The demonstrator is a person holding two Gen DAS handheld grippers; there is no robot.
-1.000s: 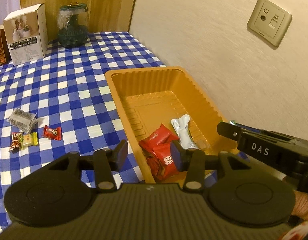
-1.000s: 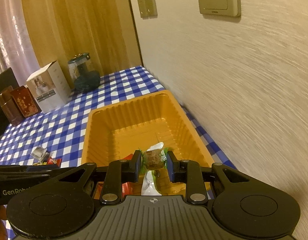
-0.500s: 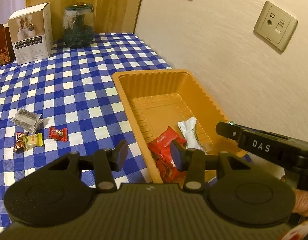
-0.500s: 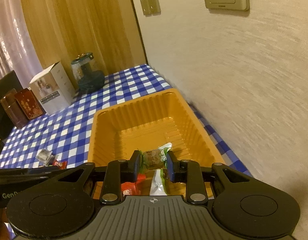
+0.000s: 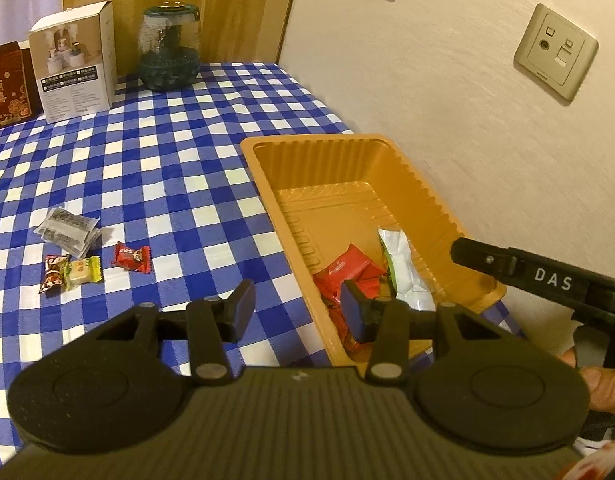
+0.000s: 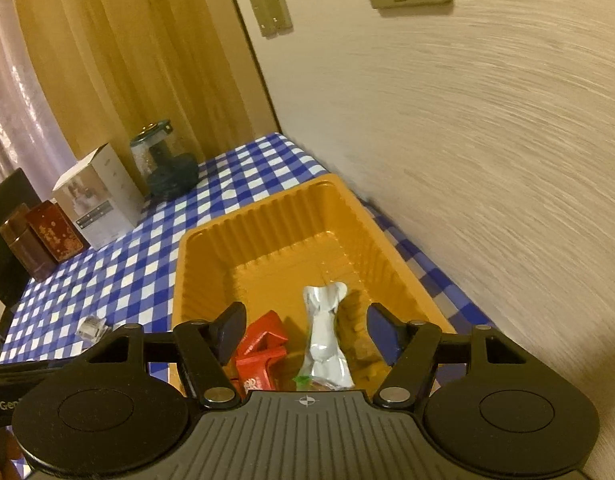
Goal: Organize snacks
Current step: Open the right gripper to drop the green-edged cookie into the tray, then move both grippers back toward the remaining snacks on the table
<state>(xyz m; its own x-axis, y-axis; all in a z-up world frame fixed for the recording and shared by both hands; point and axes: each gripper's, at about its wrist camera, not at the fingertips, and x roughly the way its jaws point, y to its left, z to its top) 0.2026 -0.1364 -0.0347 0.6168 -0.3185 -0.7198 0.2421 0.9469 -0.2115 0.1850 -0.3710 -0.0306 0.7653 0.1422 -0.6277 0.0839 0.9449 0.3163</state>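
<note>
Two grippers sit nearest the cameras. The right gripper [image 6: 305, 330] hangs over the near end of the orange tray [image 6: 267, 216]; its jaws have just been opening and now stand wide apart with nothing pressed between them, the snacks lying below in the tray. The left gripper [image 5: 297, 308] is held partly open and empty, one finger over the checked tablecloth [image 5: 167, 160] and the other over the tray's near left wall.

Inside the tray, at its near end, lie red packets [image 6: 263, 344] and, just beside them to the right, a long silver-white packet [image 6: 325, 336] with a bit of green wrapper [image 6: 303, 380] at its near tip. A small brownish lump by the right finger is too blurred to name. The tray's far half is bare ribbed plastic.

Left of the tray, well apart from it on the cloth, four small snacks wait: a red candy [image 5: 133, 257], a pale yellow-green sweet [image 5: 83, 270] touching a dark brown-and-red one [image 5: 54, 274], and a grey-printed clear sachet [image 5: 69, 229] just behind them.

At the far edge of the table stand a dark red box [image 5: 7, 82], a white carton [image 5: 73, 60] and a green-lidded jar [image 5: 169, 50], against a wooden panel. Wall sockets [image 5: 555, 50] sit on the cream wall to the right.
</note>
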